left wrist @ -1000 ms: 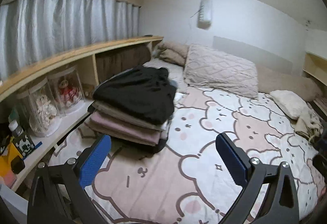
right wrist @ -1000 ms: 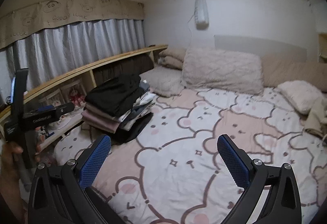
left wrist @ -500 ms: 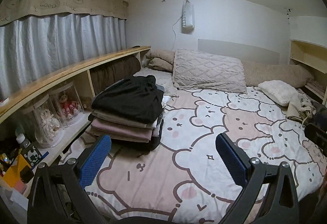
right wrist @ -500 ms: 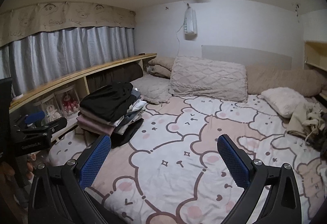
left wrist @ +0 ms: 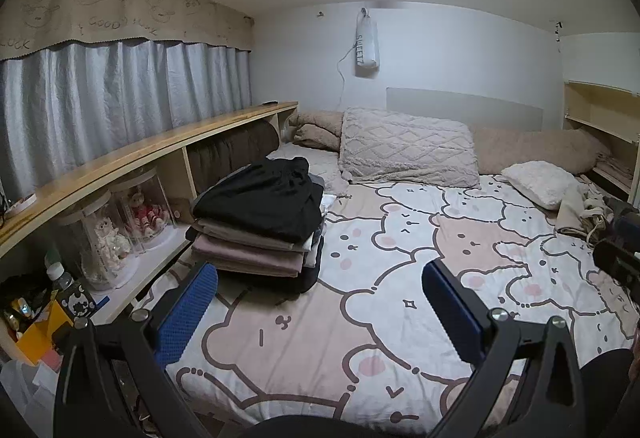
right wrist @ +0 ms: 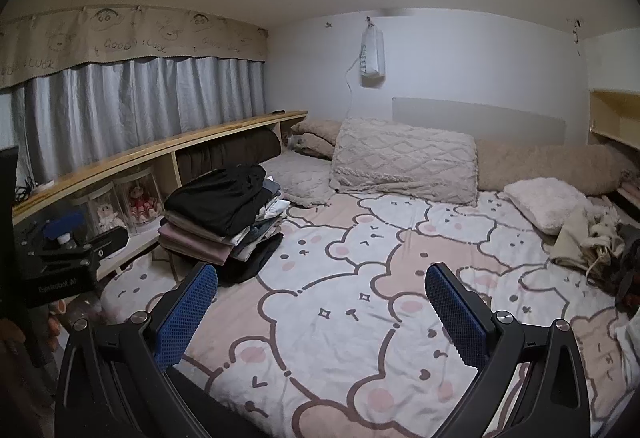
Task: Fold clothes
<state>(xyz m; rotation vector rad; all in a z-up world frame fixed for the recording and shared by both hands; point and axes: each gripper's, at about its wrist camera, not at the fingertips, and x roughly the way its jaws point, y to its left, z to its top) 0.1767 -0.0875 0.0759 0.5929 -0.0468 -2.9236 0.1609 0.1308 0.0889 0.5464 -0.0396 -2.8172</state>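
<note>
A stack of folded clothes [left wrist: 260, 226], black on top and pink and beige below, sits on the left side of the bed; it also shows in the right wrist view [right wrist: 224, 214]. A loose pile of unfolded beige clothes [right wrist: 588, 238] lies at the bed's right edge, also in the left wrist view [left wrist: 580, 212]. My left gripper [left wrist: 320, 306] is open and empty, held above the bed's foot. My right gripper [right wrist: 320, 308] is open and empty, also above the foot of the bed. The left gripper's body shows at the left edge of the right wrist view [right wrist: 60, 254].
The bed has a bear-print sheet [left wrist: 420, 258]. Pillows [left wrist: 404, 152] lie at the head. A wooden shelf [left wrist: 140, 154] runs along the left with doll jars [left wrist: 120, 222] under it. Another shelf [left wrist: 600, 126] stands at the right.
Both grippers have pulled back from the bed and risen, so more of the room and ceiling shows. Both stayed open. The clothes stack has not moved.
</note>
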